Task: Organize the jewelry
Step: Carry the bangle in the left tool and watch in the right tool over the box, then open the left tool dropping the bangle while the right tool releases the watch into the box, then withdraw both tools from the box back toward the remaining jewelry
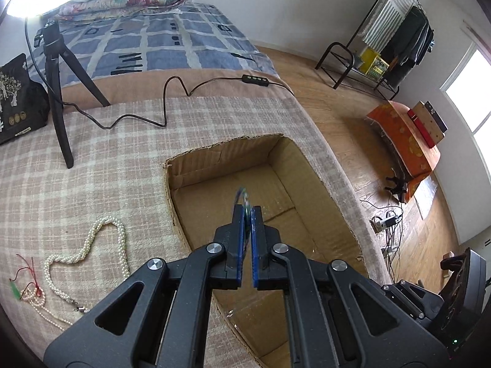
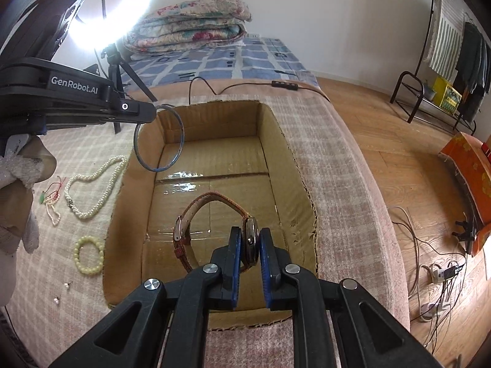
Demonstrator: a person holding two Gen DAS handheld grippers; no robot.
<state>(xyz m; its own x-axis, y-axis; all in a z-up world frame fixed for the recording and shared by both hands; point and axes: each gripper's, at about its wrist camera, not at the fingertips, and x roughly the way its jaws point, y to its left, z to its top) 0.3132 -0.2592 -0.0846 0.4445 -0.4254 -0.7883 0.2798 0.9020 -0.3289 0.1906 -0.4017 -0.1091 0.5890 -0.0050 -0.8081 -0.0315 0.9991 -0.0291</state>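
Observation:
An open cardboard box (image 1: 196, 165) (image 2: 277, 128) sits on a checked blanket. My left gripper (image 1: 248, 210) is shut on a thin blue bangle (image 1: 242, 196) and holds it over the box; in the right wrist view the bangle (image 2: 181, 132) hangs from that gripper (image 2: 153, 112) above the box's far left corner. My right gripper (image 2: 249, 233) is shut on a wristwatch (image 2: 251, 240) with a brown strap (image 2: 211, 197), held over the box. A pearl necklace (image 1: 119, 239) (image 2: 101, 171), a red-corded pendant (image 1: 27, 288) (image 2: 50, 197) and a pale bead bracelet (image 2: 89, 256) lie on the blanket left of the box.
A ring light on a black tripod (image 1: 58, 92) (image 2: 115, 70) stands behind the box, its cable (image 1: 172, 92) trailing across the blanket. Small earrings (image 2: 66, 285) lie near the bracelet. The blanket edge (image 2: 368, 184) drops to a wooden floor on the right. A black pouch (image 1: 18, 101) is far left.

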